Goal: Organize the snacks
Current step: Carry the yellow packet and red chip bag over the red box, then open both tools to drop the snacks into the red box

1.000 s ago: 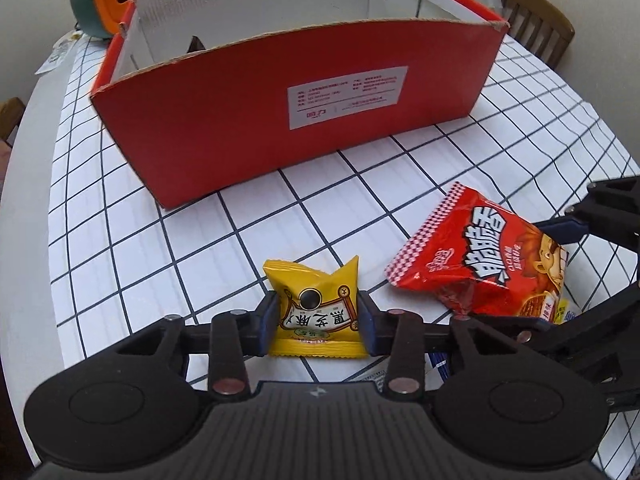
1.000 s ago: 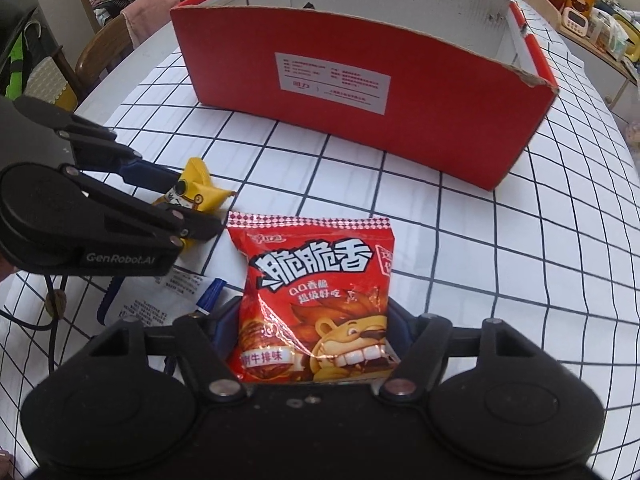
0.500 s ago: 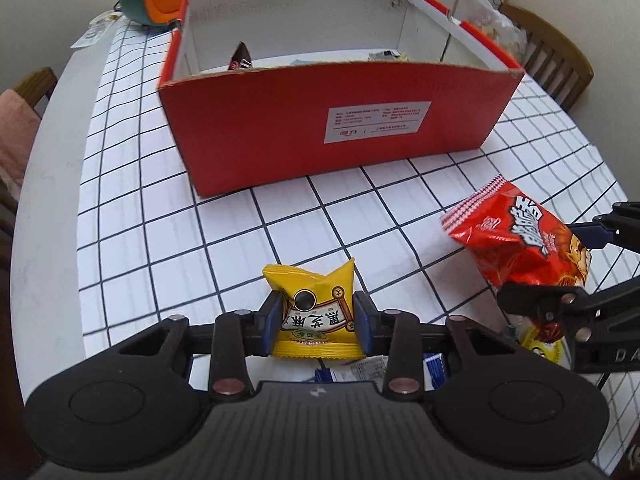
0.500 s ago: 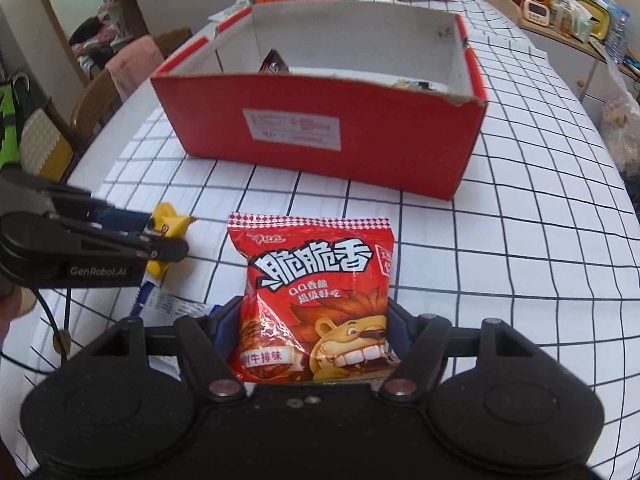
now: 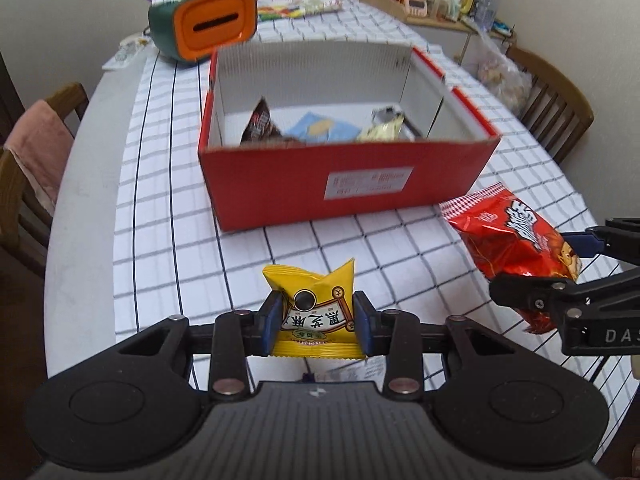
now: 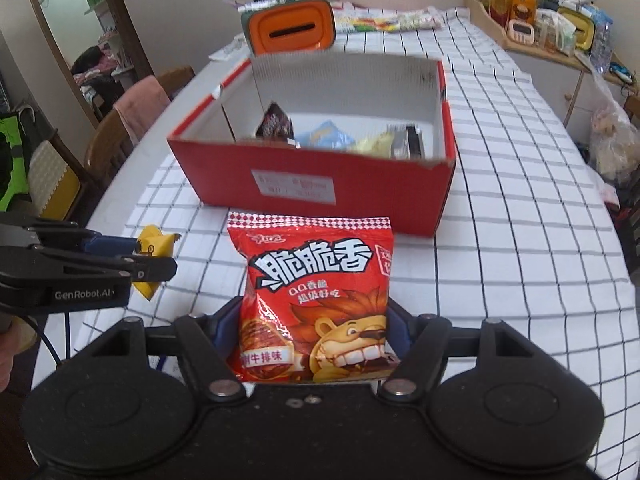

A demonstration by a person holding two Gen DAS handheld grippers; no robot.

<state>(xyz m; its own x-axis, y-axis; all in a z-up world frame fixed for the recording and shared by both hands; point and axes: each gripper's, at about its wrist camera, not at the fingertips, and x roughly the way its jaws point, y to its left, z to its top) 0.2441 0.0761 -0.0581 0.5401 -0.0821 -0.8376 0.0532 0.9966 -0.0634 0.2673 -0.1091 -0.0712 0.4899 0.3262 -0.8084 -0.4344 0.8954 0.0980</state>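
Observation:
My left gripper (image 5: 316, 318) is shut on a small yellow snack packet (image 5: 314, 308) and holds it above the checked tablecloth; the packet also shows in the right wrist view (image 6: 154, 246). My right gripper (image 6: 314, 338) is shut on a red snack bag (image 6: 316, 300) with a lion on it, also seen in the left wrist view (image 5: 516, 246). Ahead of both stands an open red cardboard box (image 5: 360, 178) (image 6: 320, 184) with several snack packets inside. Both held snacks hang in front of the box's near wall.
A green and orange tissue box (image 5: 204, 26) (image 6: 290, 26) stands behind the red box. Wooden chairs (image 5: 36, 152) (image 5: 556, 108) stand at the table's left and right. A paper slip (image 5: 356, 370) lies on the cloth under my left gripper. A shelf of jars (image 6: 544, 20) is at the far right.
Both grippers have risen and pulled back from the box with their snacks held. The inside of the box and its packets have come into view.

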